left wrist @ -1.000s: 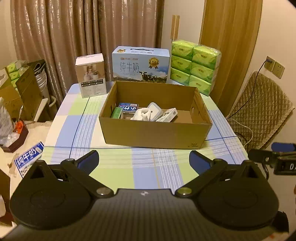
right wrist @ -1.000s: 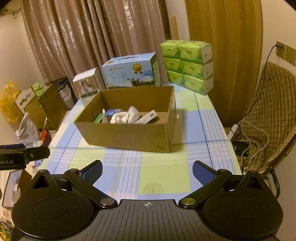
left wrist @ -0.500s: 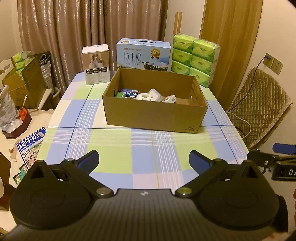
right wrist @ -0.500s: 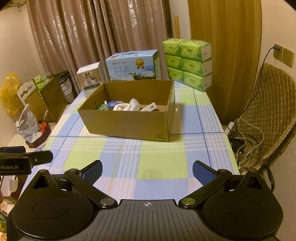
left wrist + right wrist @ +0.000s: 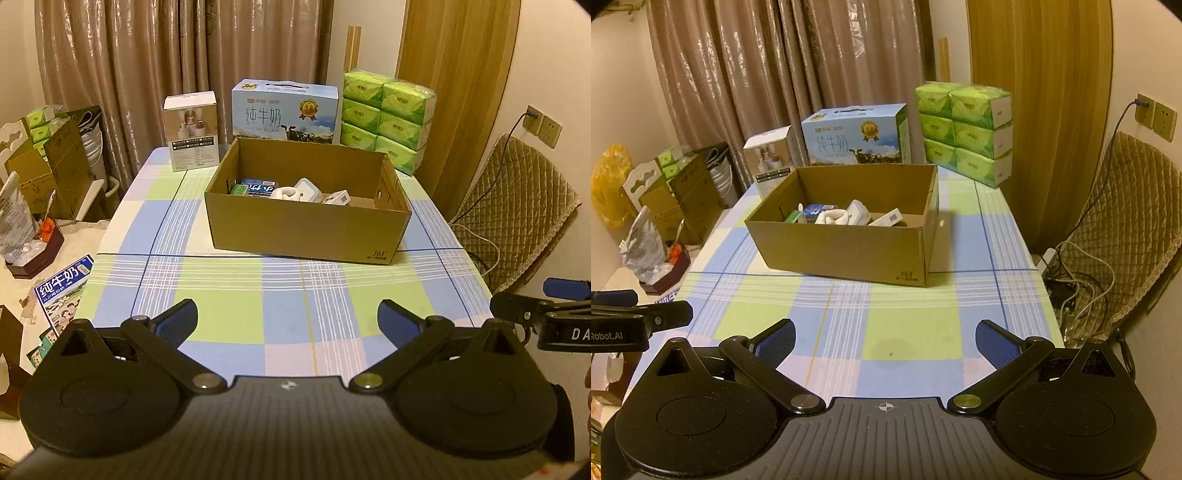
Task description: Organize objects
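Note:
An open cardboard box (image 5: 306, 229) (image 5: 846, 251) stands in the middle of the checked tablecloth (image 5: 280, 306) (image 5: 908, 332). Inside lie several small items: a green packet (image 5: 238, 189), a blue packet (image 5: 260, 184), a white rolled cloth (image 5: 286, 192) (image 5: 833, 217), a white case (image 5: 308, 187) and a white carton (image 5: 337, 197) (image 5: 891, 218). My left gripper (image 5: 287, 317) is open and empty, above the table's near edge. My right gripper (image 5: 885, 338) is open and empty, also well short of the box. Each gripper's side shows in the other's view.
Behind the box stand a small white product box (image 5: 191, 131), a blue milk carton case (image 5: 284, 110) and stacked green tissue packs (image 5: 386, 118). A padded chair (image 5: 517, 206) with cables is at the right. Cardboard boxes and clutter (image 5: 48, 173) are at the left.
Both grippers have drawn back from the box and risen a little; the box looks smaller and farther. Both stay open and empty.

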